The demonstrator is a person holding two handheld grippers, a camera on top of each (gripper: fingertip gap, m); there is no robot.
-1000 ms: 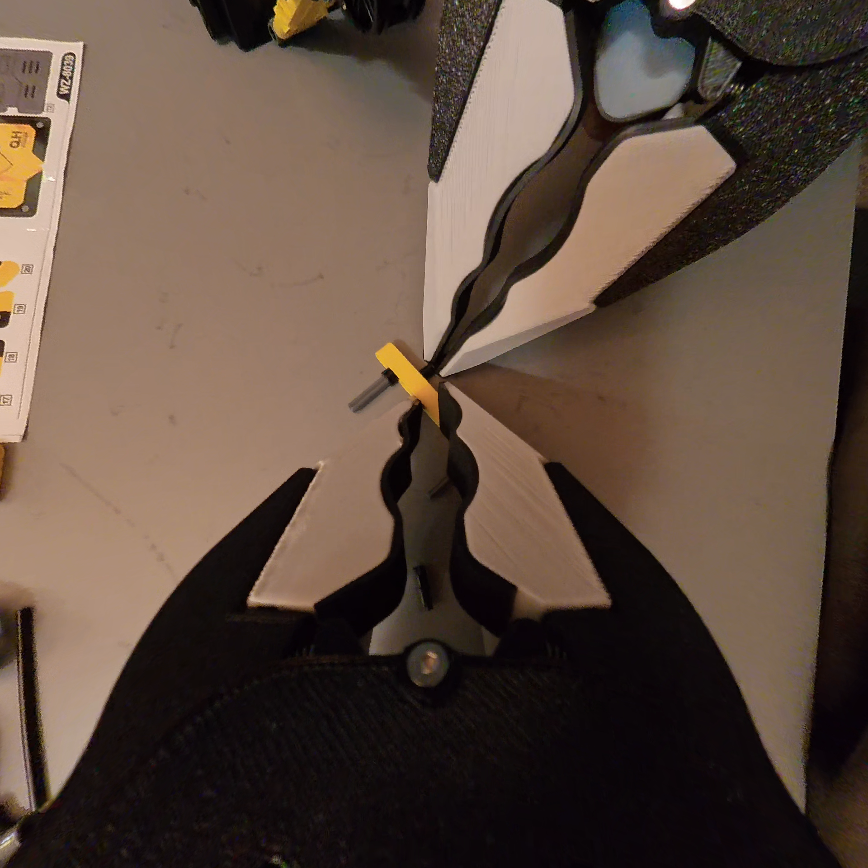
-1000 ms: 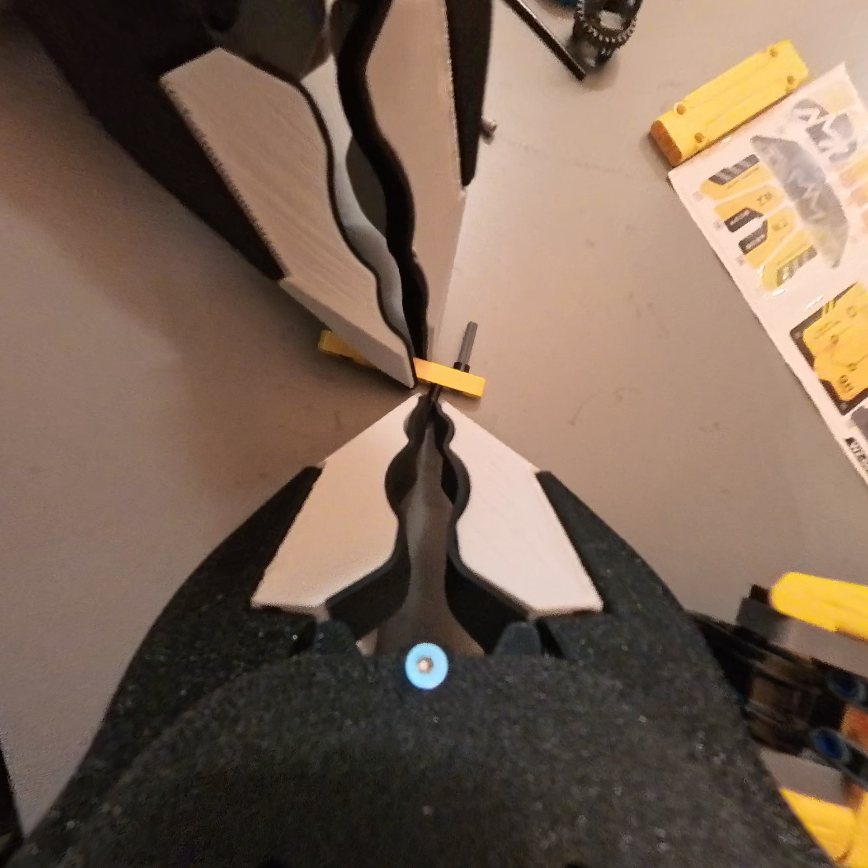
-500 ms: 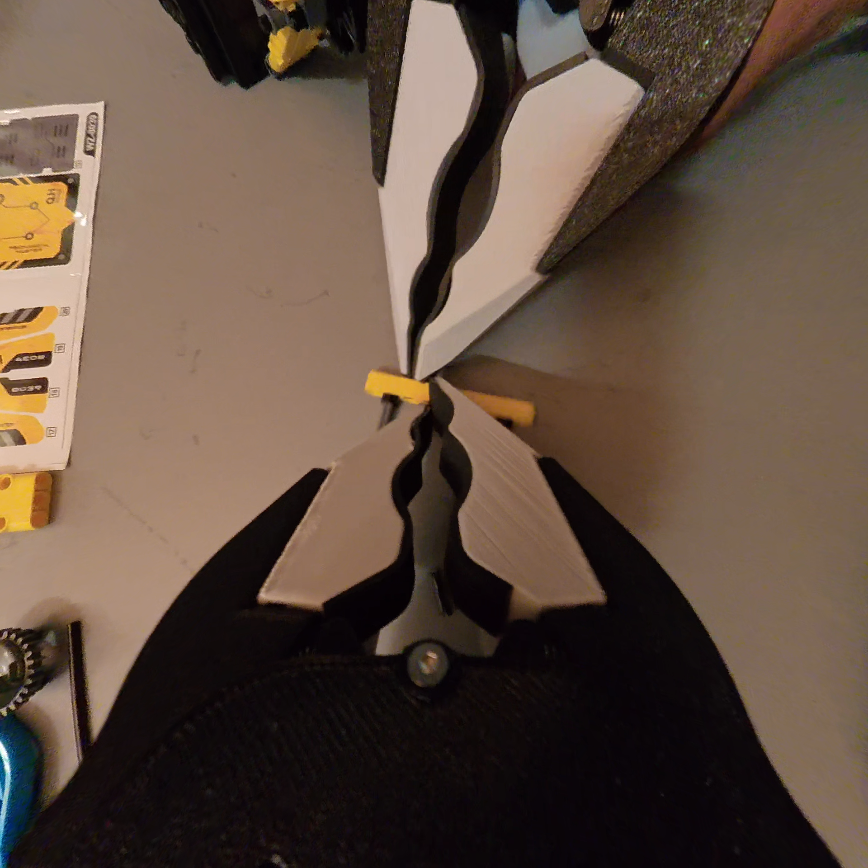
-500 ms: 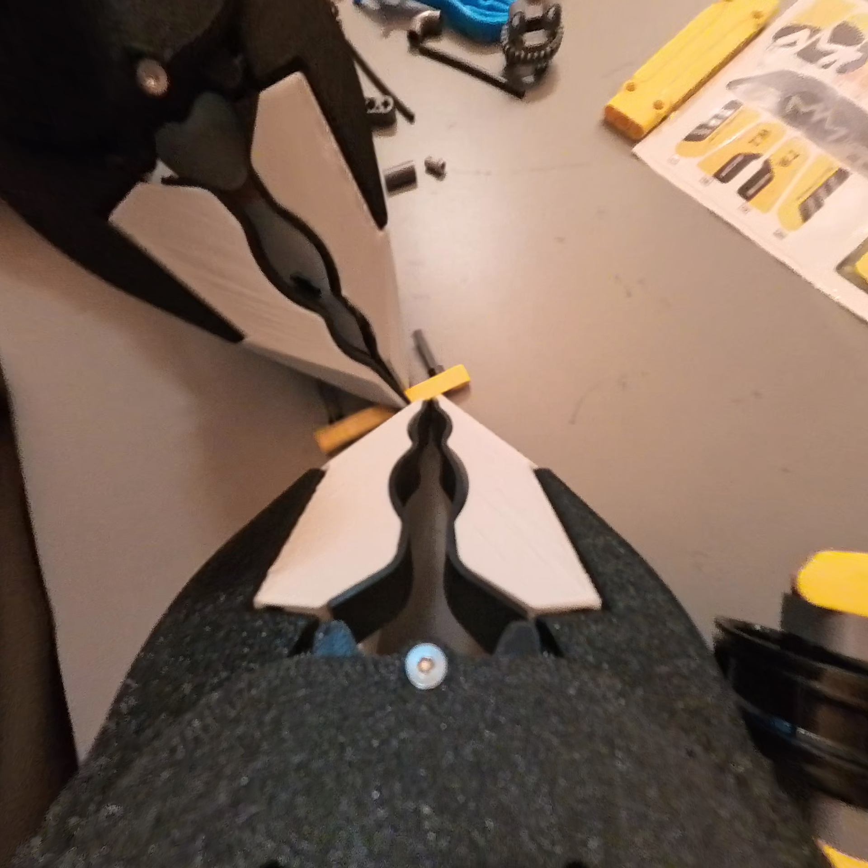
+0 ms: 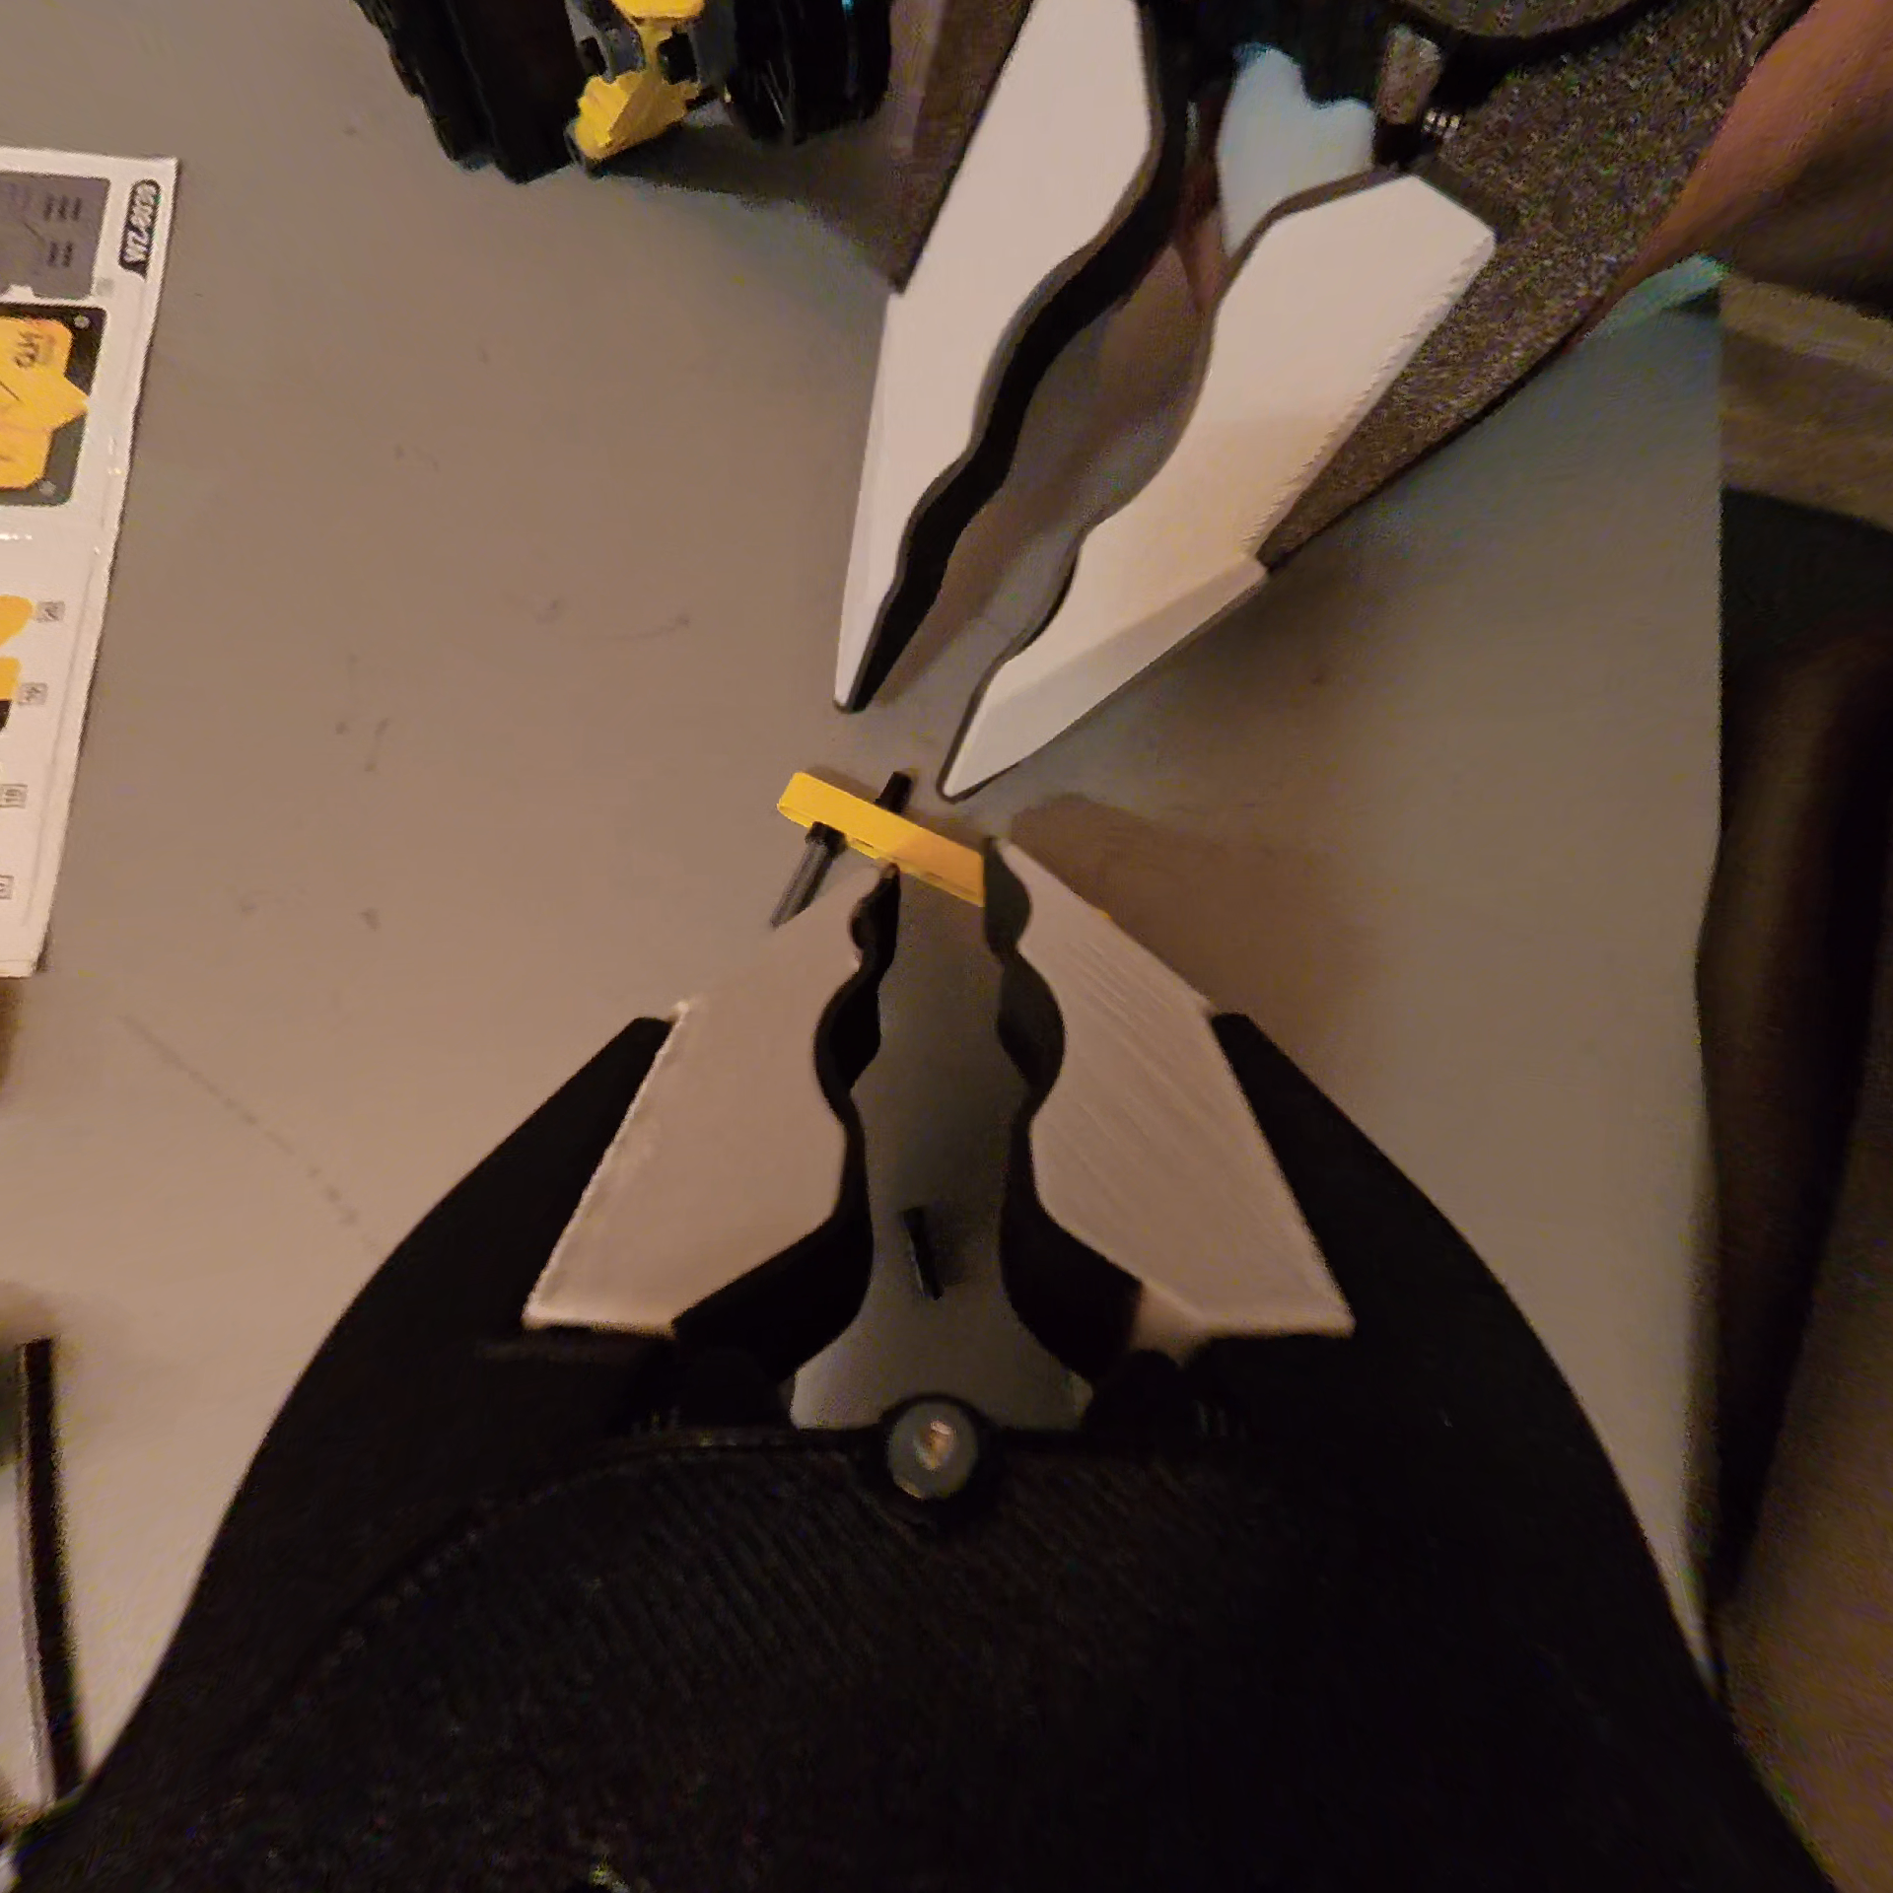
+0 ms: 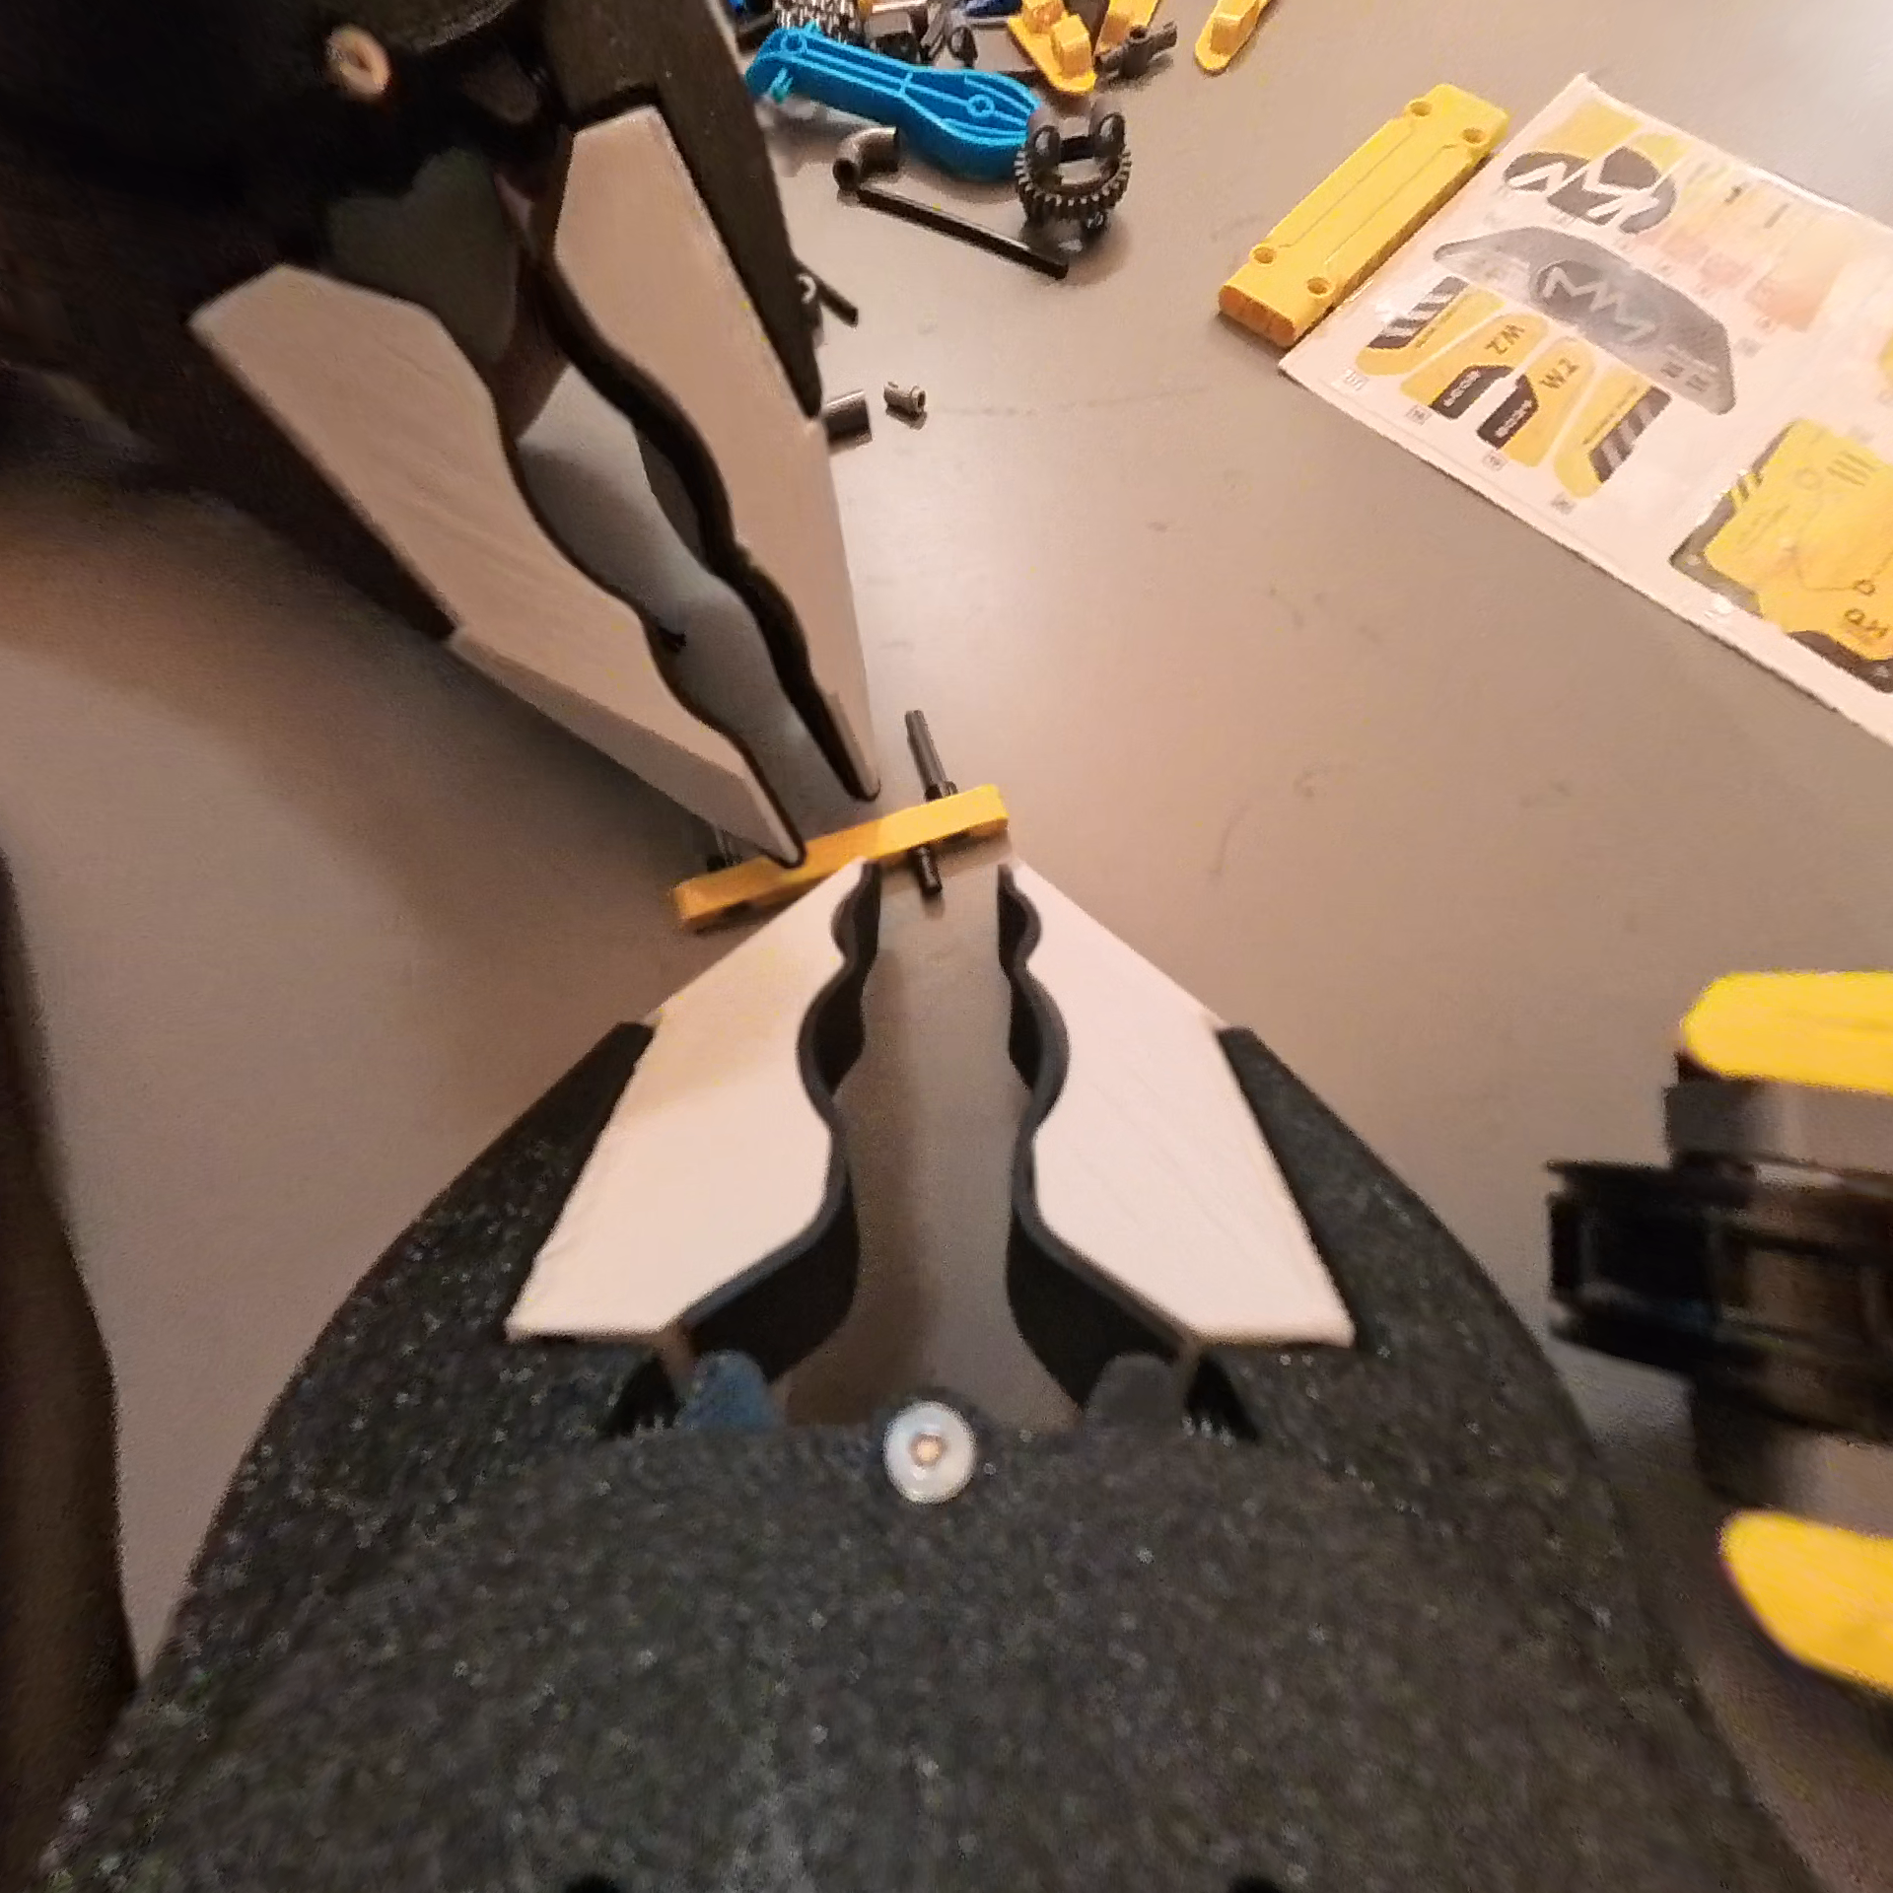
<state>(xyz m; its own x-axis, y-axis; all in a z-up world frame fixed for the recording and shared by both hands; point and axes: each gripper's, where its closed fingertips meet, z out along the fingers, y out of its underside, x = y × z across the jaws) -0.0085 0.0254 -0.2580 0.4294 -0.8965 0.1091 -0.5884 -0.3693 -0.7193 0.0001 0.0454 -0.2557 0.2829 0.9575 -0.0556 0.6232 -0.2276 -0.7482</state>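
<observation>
A thin yellow beam point(image 5: 901, 842) with a black axle point(image 5: 809, 871) through its hole lies between both grippers on the grey table point(image 5: 461, 492). My left gripper point(image 5: 940, 866) is open, and its fingertips loosely straddle the beam's right part. My right gripper point(image 6: 937, 871) is open, its tips on either side of the axle's near end point(image 6: 927, 871), with the beam point(image 6: 850, 850) just ahead. The right gripper also shows at the top of the left wrist view point(image 5: 901, 746), and the left gripper at the upper left of the right wrist view point(image 6: 830, 825).
A sticker sheet point(image 6: 1639, 389) and a long yellow panel point(image 6: 1362, 210) lie far right. A blue part point(image 6: 901, 97), a dark gear point(image 6: 1076, 184) and small black pins point(image 6: 850, 415) lie behind. A black-and-yellow model point(image 6: 1762, 1280) stands close right. The table edge point(image 5: 1721, 922) is near. Only a small space, under 4 cm, lies between the two pairs of fingers. The dark gear point(image 6: 1076, 184) is about 15 cm from my left fingertips.
Both grippers have opened: the left has let go of the yellow beam, the right of the axle. The right gripper has drawn back a little from the beam.
</observation>
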